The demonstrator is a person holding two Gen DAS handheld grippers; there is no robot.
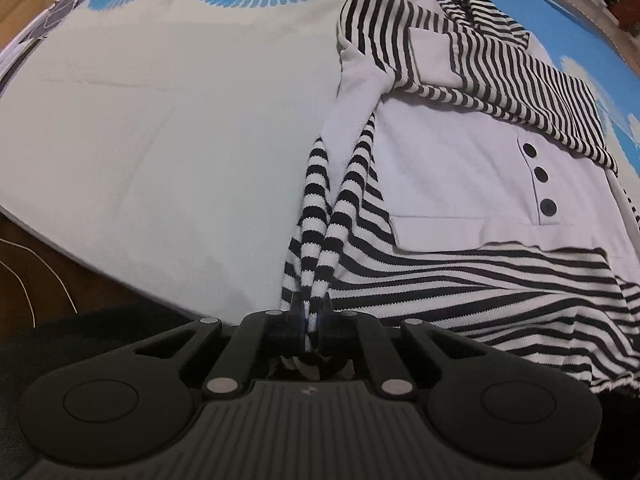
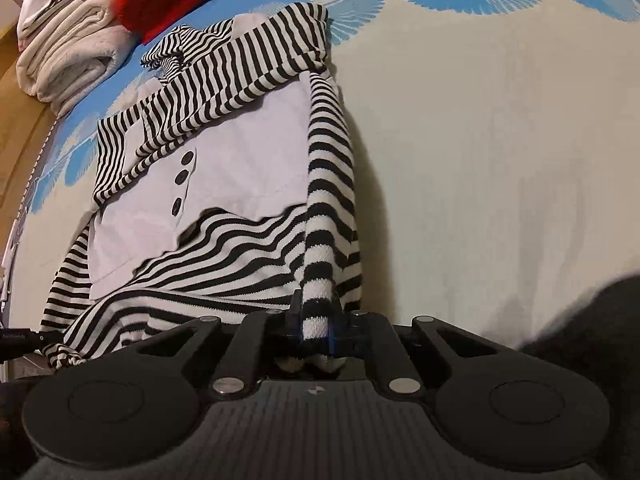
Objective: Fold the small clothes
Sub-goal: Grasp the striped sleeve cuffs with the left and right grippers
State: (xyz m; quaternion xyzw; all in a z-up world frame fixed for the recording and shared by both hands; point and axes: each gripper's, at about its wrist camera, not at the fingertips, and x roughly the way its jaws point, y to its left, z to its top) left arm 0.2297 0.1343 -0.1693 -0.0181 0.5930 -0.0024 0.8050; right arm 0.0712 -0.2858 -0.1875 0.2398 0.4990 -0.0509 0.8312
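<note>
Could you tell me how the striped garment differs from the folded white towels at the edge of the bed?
The striped garment is black-and-white striped with a plain panel and three dark buttons; the folded white towels are plain. The garment lies spread and only partly folded, while the towels sit stacked. The right hand-held gripper pinches the garment's edge; nothing touches the towels. Both lie on the blue-patterned bedsheet.
</note>
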